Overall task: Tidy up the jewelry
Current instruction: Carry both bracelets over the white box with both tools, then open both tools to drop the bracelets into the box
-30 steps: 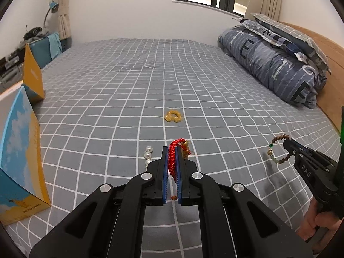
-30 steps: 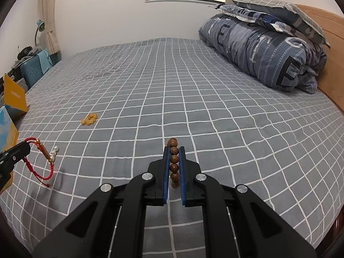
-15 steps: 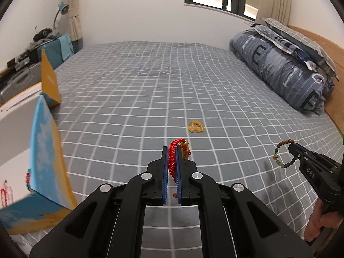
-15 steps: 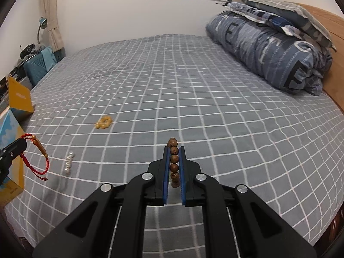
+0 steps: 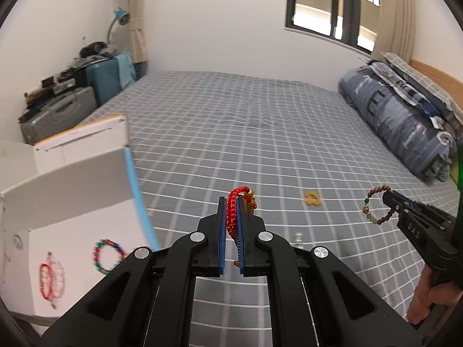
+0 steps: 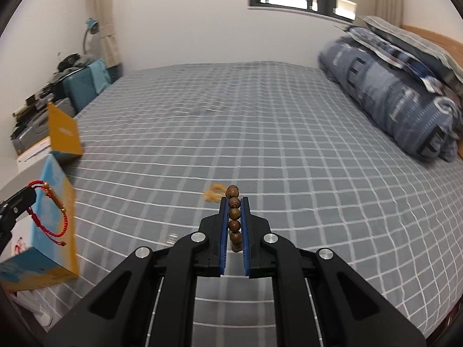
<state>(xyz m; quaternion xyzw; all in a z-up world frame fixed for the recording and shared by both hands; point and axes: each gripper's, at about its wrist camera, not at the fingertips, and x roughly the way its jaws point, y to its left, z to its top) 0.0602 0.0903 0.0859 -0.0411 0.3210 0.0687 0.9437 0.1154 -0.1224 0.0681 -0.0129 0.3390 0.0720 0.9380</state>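
Left gripper [image 5: 231, 217] clamped on red cord bracelet [image 5: 233, 217], held above bed [image 5: 231, 133] near its left edge, beside open white box [image 5: 72, 202] with bracelets inside. Right gripper [image 6: 234, 222] closed on wooden bead bracelet [image 6: 233, 217], raised over bed's near edge. Yellow trinket [image 5: 312, 198] lies mid-bed. Cord likely light, limp, sure to dangle; beads hard, round, apt to roll, best pinched across strand

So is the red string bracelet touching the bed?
Apart. The right wrist view shows the red string bracelet dangling from the left gripper in front of the box, well above the bed.
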